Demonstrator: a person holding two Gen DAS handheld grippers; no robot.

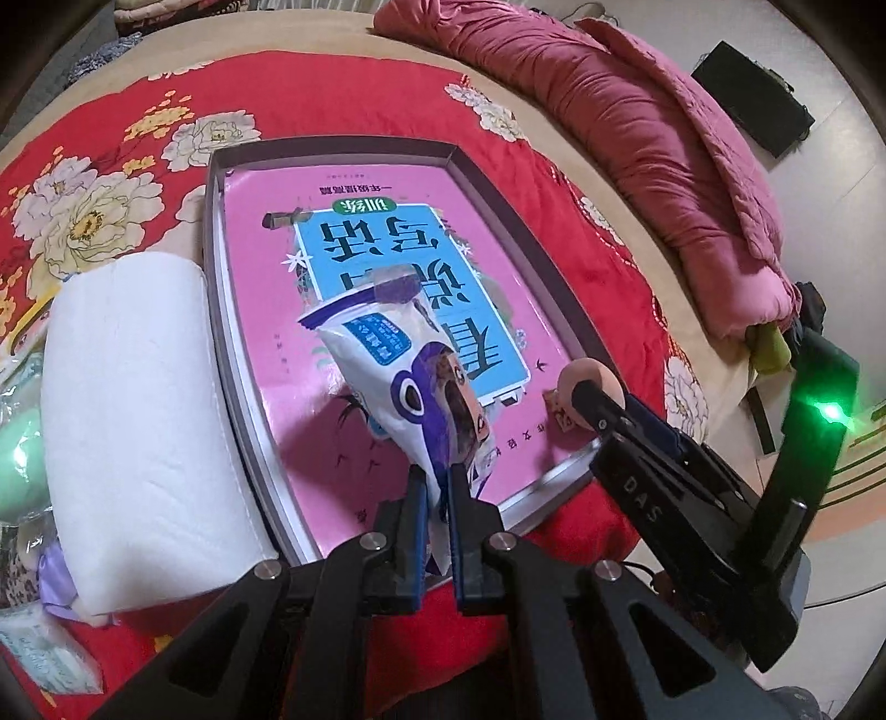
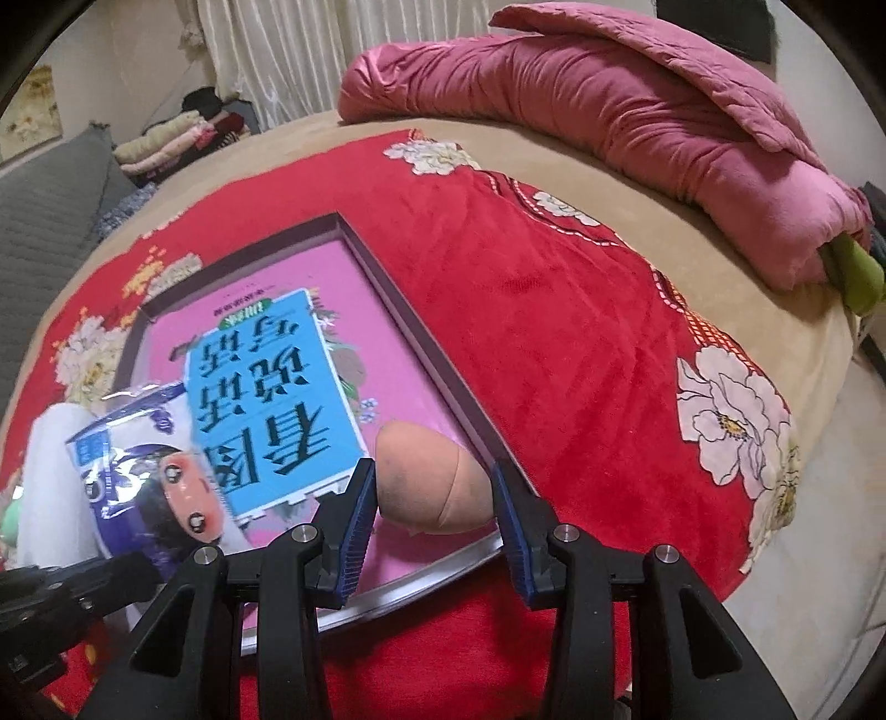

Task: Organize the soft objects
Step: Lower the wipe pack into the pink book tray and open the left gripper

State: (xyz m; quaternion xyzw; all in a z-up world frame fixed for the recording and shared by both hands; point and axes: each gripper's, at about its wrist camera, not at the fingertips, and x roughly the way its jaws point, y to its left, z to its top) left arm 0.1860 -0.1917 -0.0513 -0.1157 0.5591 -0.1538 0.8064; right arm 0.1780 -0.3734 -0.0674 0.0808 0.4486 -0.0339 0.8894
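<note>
A: What surrounds the work, largest first?

B: A bed (image 1: pixel 343 33) is covered by a red floral blanket (image 1: pixel 310 94), with a pink quilt (image 1: pixel 637 127) bunched along the far side. On the blanket a shallow tray (image 1: pixel 219 310) is seen, lined by a pink book (image 1: pixel 277 232). A white roll (image 1: pixel 133 421) lies just beside the tray's left wall.

A: And the soft things?

B: A tissue pack (image 1: pixel 410 382) is pinched at its near end by the left gripper (image 1: pixel 437 493), raised over the book. It is judged light, crinkly and slippery, so the sealed edge suits gripping. A beige sponge (image 2: pixel 434 479) sits in the tray's near right corner, between the spread fingers of the right gripper (image 2: pixel 432 531); whether it is touched cannot be told. It is judged squashy; a gentle mid-body squeeze is advised. The tray wall crowds that corner.
</note>
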